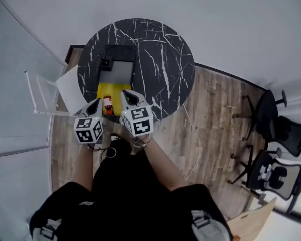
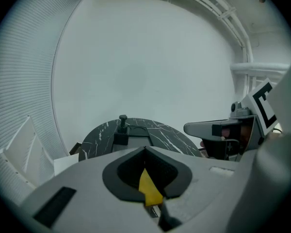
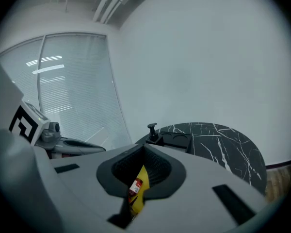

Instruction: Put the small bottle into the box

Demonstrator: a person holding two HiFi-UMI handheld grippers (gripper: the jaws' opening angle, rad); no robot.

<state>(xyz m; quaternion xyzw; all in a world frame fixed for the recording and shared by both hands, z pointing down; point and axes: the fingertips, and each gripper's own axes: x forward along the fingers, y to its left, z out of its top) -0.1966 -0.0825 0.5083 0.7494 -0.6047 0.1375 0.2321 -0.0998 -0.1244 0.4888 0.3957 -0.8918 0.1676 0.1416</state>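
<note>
The small bottle (image 1: 108, 104), with a red label, lies in an open yellow box (image 1: 104, 92) at the near edge of the round black marble table (image 1: 160, 59). Both grippers hang above that edge, raised toward me. My left gripper (image 1: 96, 104) is just left of the bottle and my right gripper (image 1: 129, 95) just right of it. In the left gripper view the left gripper (image 2: 145, 148) is shut and empty, with the yellow box (image 2: 149, 191) showing below. In the right gripper view the right gripper (image 3: 144, 145) is shut and empty, with the bottle (image 3: 135, 188) showing beneath it, apart from the jaws.
Behind the yellow box a black and grey tray (image 1: 121, 51) carries a small black knobbed piece (image 1: 106, 62). A white board (image 1: 70, 89) and a white rack (image 1: 40, 92) stand left of the table. Black office chairs (image 1: 276, 129) are on the wooden floor at right.
</note>
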